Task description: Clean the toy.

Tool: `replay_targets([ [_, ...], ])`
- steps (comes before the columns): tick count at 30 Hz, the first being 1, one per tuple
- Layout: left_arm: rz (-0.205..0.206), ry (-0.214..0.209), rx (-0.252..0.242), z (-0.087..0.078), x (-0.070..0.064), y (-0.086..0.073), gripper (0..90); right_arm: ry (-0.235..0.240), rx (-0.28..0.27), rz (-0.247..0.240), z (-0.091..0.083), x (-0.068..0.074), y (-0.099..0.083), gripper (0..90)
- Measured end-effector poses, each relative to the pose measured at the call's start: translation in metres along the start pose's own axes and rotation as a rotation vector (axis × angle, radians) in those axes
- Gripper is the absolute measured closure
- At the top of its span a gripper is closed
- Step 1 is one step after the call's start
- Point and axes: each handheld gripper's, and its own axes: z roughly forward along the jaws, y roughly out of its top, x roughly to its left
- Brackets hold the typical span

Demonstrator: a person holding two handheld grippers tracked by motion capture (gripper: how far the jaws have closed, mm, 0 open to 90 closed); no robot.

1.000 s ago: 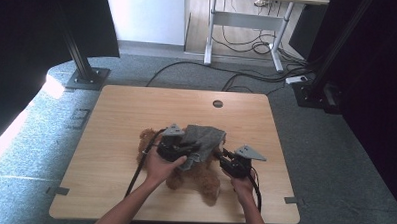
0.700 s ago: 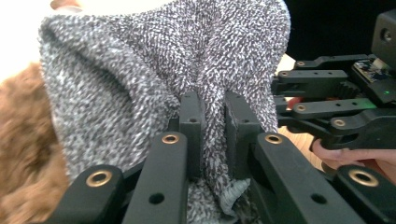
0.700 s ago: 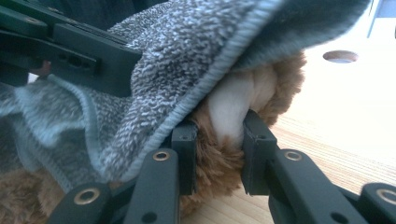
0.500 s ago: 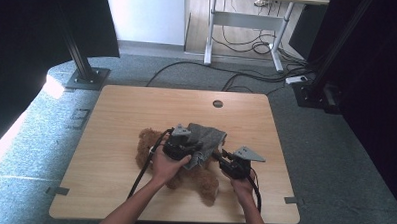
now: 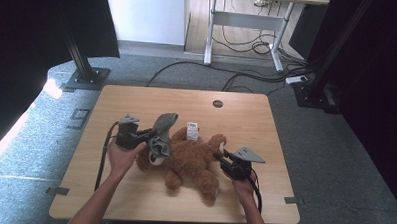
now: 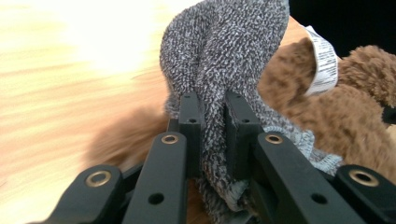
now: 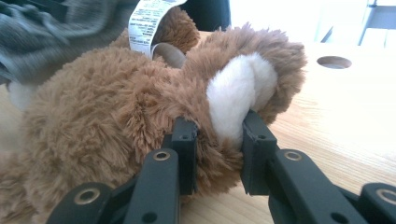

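Observation:
A brown plush teddy bear lies on the wooden table, a white label sticking up from it. A grey knitted garment hangs at the bear's left side. My left gripper is shut on this grey cloth, which runs up between the jaws. My right gripper is shut on a bear limb with a white pad, at the bear's right side. The bear's fur and the label lie behind the cloth.
A round cable hole sits near the table's far edge. Bare wood lies on the table's left and right sides. Beyond the table stand a desk frame, floor cables and black stand bases.
The left gripper has pulled the grey garment to the left, off the bear's body. The bear's back and white label now show. The right gripper stays at the bear's right side.

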Motion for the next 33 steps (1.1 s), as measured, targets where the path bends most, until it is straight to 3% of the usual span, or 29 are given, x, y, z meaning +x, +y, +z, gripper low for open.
replay_targets([
  [8,-0.046,-0.064,-0.018,-0.008,0.013,-0.025,78.6,-0.018,-0.005,0.006,0.000,-0.003,0.001,70.5],
  [13,-0.035,-0.070,-0.022,-0.008,0.010,-0.029,78.8,-0.030,-0.012,0.008,-0.001,-0.005,0.002,69.0],
  [14,-0.027,-0.062,-0.026,-0.008,0.008,-0.030,78.8,-0.034,-0.012,0.017,-0.002,-0.006,0.002,63.0],
  [15,-0.027,-0.062,-0.026,-0.008,0.008,-0.030,78.8,-0.034,-0.012,0.017,-0.002,-0.006,0.002,63.0],
  [16,-0.025,-0.059,-0.029,-0.008,0.008,-0.031,78.8,-0.057,-0.016,0.040,-0.004,-0.005,0.004,52.6],
  [20,-0.031,-0.061,-0.041,-0.008,0.009,-0.034,78.8,-0.069,-0.059,0.071,-0.019,0.000,0.013,42.7],
  [26,-0.022,-0.055,-0.052,-0.010,0.007,-0.039,78.9,0.020,-0.048,0.078,-0.034,0.015,0.024,38.8],
  [27,-0.022,-0.055,-0.058,-0.011,0.006,-0.041,78.9,0.081,-0.016,0.069,-0.033,0.025,0.023,39.2],
  [29,-0.023,-0.058,-0.060,-0.012,0.006,-0.043,79.0,0.138,0.019,0.061,-0.027,0.036,0.021,40.2],
  [31,-0.025,-0.061,-0.061,-0.012,0.006,-0.043,79.1,0.170,0.079,0.054,-0.017,0.046,0.017,37.3],
  [32,-0.028,-0.064,-0.062,-0.012,0.006,-0.044,79.1,0.170,0.079,0.054,-0.017,0.046,0.017,37.3],
  [33,-0.028,-0.065,-0.063,-0.012,0.006,-0.044,79.1,0.167,0.121,0.057,-0.011,0.051,0.014,33.2],
])
